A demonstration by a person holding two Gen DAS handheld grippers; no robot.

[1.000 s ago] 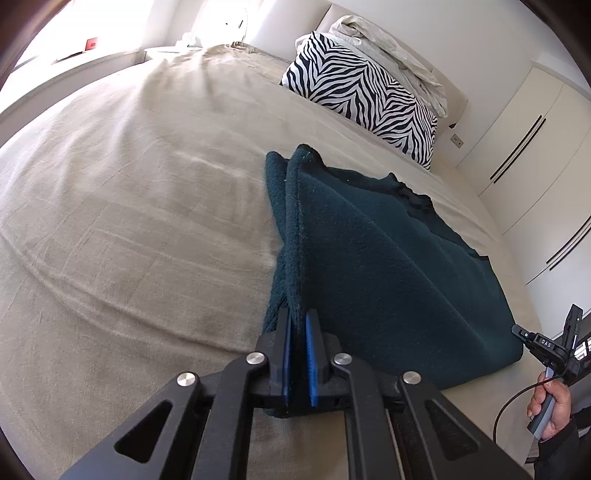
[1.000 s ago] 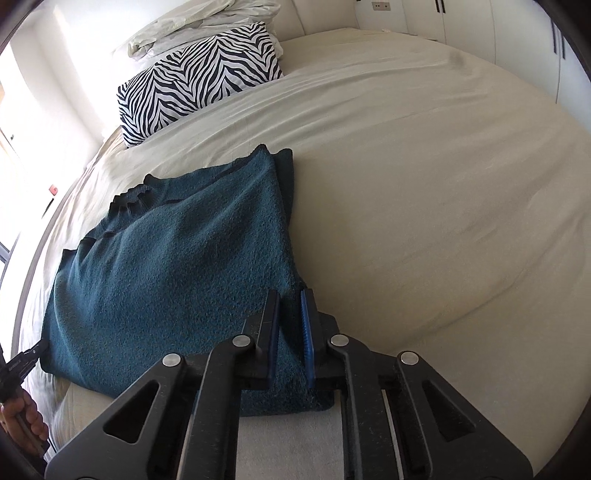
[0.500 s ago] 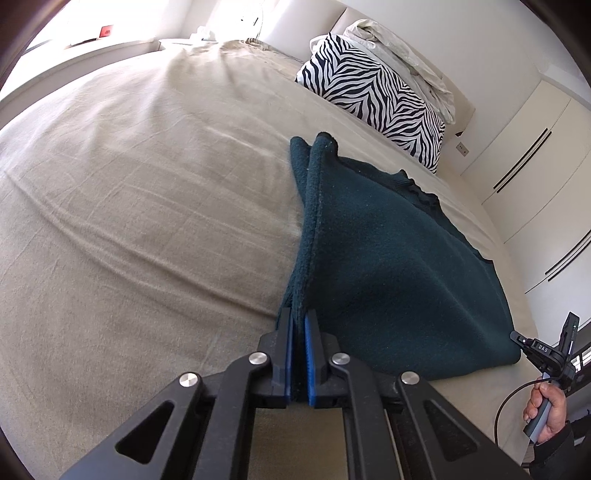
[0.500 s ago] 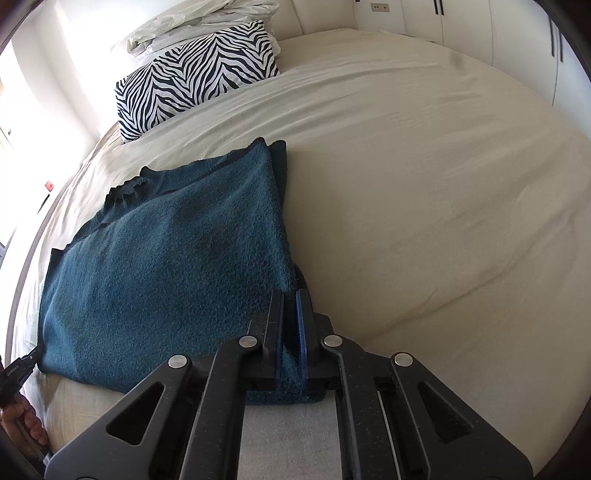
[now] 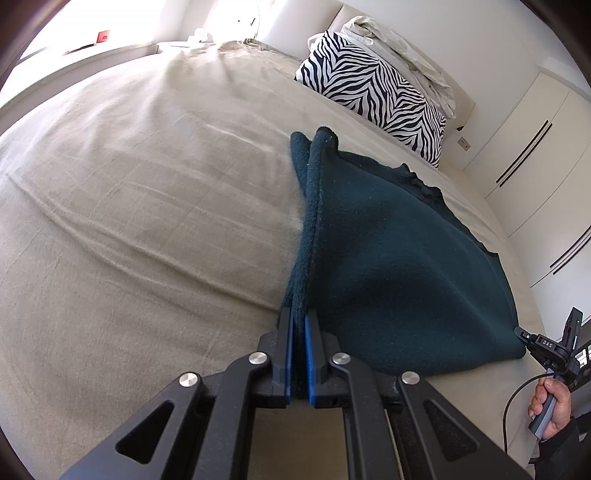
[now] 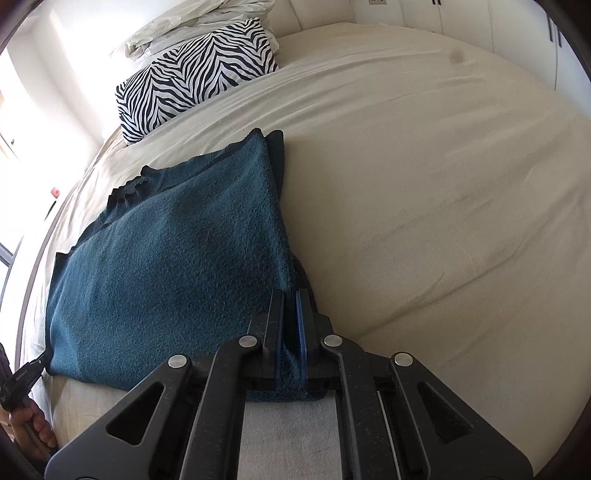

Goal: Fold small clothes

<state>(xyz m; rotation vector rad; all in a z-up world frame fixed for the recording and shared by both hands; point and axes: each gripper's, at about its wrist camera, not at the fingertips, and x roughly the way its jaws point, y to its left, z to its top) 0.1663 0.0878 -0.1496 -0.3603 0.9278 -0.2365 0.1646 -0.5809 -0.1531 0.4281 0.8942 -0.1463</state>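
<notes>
On your one beige bed [image 5: 129, 192] lies one teal garment [image 5: 388, 258], one zebra pillow [image 5: 373, 85] beyond it. Your left gripper [image 5: 299, 321] and right gripper [image 6: 290, 295] each clamp a near corner.

In the left wrist view, the stretch of teal garment [image 5: 388, 258] caught between the left tool's [image 5: 299, 325] fingers is hidden by the blue pads, so how many layers are pinched cannot be told. At the lower right of that frame the right tool [image 5: 532, 341] is cut off by the edge, its tip buried in the cloth corner, and the hand [image 5: 550, 410] holding it shows only in part. The window area at the upper left is blown out. In the right wrist view, the left tool [image 6: 31, 373] at the lower left is mostly cropped. The wardrobe doors [image 6: 517, 29] at the upper right run out of frame.
</notes>
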